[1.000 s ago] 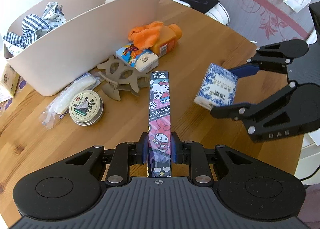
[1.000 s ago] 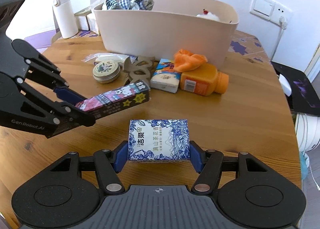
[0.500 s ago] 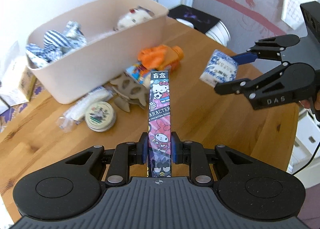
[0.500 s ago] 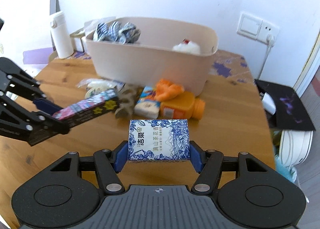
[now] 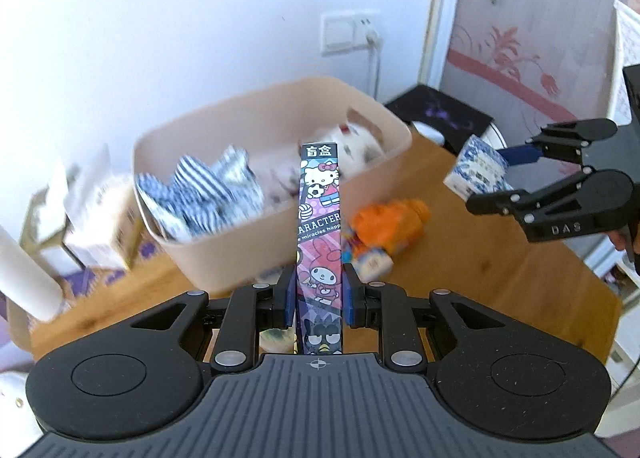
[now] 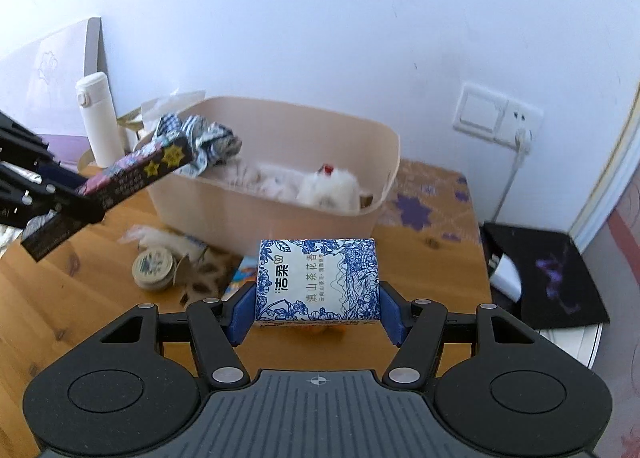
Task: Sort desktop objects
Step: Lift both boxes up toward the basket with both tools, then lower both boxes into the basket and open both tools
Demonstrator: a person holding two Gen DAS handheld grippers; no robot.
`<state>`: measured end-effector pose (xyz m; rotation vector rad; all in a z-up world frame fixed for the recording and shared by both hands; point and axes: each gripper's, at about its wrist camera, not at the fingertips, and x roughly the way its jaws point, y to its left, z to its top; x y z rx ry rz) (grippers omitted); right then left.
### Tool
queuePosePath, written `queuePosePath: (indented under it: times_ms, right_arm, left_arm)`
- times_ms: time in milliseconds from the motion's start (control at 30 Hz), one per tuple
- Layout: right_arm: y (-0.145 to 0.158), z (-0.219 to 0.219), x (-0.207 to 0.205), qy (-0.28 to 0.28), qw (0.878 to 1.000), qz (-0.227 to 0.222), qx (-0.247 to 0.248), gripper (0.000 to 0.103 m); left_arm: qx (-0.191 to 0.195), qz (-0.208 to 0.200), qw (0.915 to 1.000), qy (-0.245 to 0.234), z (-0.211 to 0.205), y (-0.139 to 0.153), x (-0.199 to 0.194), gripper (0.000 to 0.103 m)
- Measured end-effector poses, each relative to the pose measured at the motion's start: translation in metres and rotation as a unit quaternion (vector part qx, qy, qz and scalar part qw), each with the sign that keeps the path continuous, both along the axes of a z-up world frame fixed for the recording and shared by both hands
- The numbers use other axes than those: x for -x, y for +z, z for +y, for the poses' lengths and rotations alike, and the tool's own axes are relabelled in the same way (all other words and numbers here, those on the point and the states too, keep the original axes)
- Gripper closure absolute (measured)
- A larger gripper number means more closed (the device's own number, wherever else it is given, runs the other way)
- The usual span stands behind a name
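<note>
Cartoon-printed box [image 5: 320,242], long and slim, stands clamped between the blue pads of the left gripper [image 5: 319,295], whose jaws are drawn in narrow on its lower part; the box runs straight out ahead of the fingers, its far end reaching over the near wall of the beige bin [image 5: 256,236]. Blue-and-white tissue pack [image 6: 317,280], a soft squarish block with floral print, sits crosswise between the blue pads of the right gripper [image 6: 317,308], jaws about half spread and pressed against its two ends, the pack held above the wooden table [image 6: 56,298].

From the left wrist camera the right gripper [image 5: 504,174] appears off to the right and further out, carrying the tissue pack [image 5: 478,170] above the table's far edge. That view also shows an orange bottle [image 5: 394,226] lying on the table just right of the box, in front of the bin. The right wrist camera hides most of that bottle behind the pack, but it shows the left gripper [image 6: 60,194] entering from the left edge with the box [image 6: 120,180] slanting up toward the bin's left end.

Only the right wrist view shows a round tin [image 6: 153,270] and a clear wrapper on the table left of its fingers, and a white flask [image 6: 99,118] standing behind the bin. The bin is smooth plastic with rounded corners; inside lie checked blue cloth [image 6: 204,142] and a fluffy white toy [image 6: 328,188]
</note>
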<state>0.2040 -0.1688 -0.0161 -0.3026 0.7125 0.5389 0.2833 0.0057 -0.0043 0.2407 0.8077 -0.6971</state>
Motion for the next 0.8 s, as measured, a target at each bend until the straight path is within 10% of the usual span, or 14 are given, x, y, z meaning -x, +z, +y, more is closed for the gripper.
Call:
queuePosePath:
  times_ms: [800]
  right_arm:
    - [0.028,0.031,-0.098,0.025,0.999,-0.044,-0.012,0.043]
  left_arm:
    - [-0.005,-0.041,0.9969,0.068,-0.052,0.016,-0.105,0.081]
